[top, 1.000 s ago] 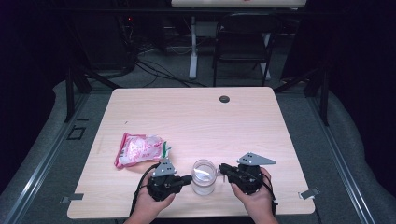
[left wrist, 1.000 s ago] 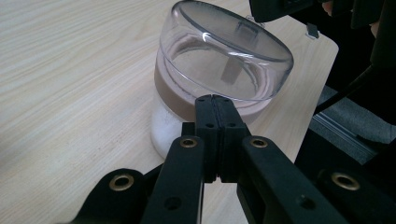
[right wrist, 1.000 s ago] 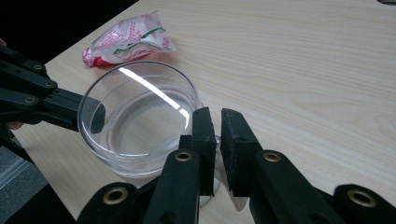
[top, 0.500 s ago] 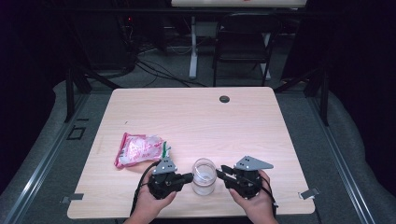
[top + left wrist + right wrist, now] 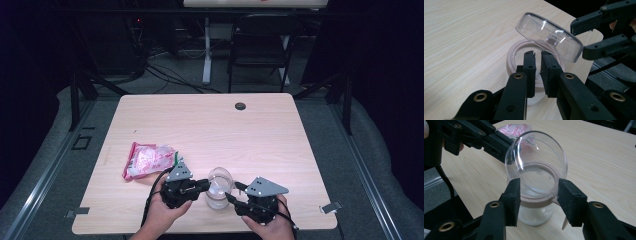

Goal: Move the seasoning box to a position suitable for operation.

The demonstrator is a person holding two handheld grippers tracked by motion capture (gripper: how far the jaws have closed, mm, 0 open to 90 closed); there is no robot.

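Note:
A clear glass jar [image 5: 217,197] with a pinkish-brown collar [image 5: 536,203] stands near the table's front edge. Its clear domed lid [image 5: 549,37] is tilted up and open [image 5: 536,152]. My left gripper [image 5: 537,53] is at the jar's near rim on the lid's hinge side. Its jaws have just been opening and stand a narrow gap apart over the rim. My right gripper [image 5: 539,187] faces it from the other side [image 5: 231,192]. Its jaws have just been opening wide, one pad on each side of the collar, not pressing it.
A pink and white snack packet [image 5: 148,160] lies on the wooden table [image 5: 210,130] to the left of the left hand. A dark round grommet [image 5: 240,106] sits at the far edge. A folding chair [image 5: 260,45] stands beyond the table.
The right gripper's jaws have spread wide and the hand has drawn back a little toward the front edge. The left jaws have parted slightly. The jar has stayed in place.

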